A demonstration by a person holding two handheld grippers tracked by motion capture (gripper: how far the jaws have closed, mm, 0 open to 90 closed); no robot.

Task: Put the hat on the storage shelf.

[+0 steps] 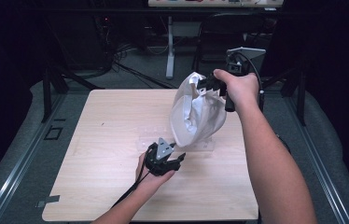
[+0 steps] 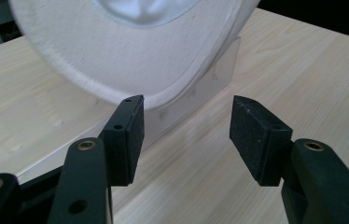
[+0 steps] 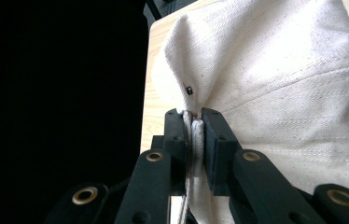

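Note:
A white fabric hat point(image 1: 196, 112) hangs over the middle right of the wooden table point(image 1: 112, 126), its lower edge near a clear plastic stand point(image 1: 204, 144). My right gripper point(image 1: 206, 85) holds the hat from above; in the right gripper view the jaws point(image 3: 196, 123) are shut on a fold of its cloth point(image 3: 280, 84). Low over the table, my left gripper point(image 1: 178, 157) sits just in front of the hat. Seen along the left gripper point(image 2: 186, 135), its pads are open with nothing between them, and the hat's brim point(image 2: 130, 65) and the clear stand point(image 2: 205, 86) lie just beyond.
Bare wood spreads over the table's left half and front right corner. Behind the table stand a white desk leg point(image 1: 169, 46), a dark chair point(image 1: 228, 32) and cables on the floor. Metal rails point(image 1: 18, 158) run along both sides.

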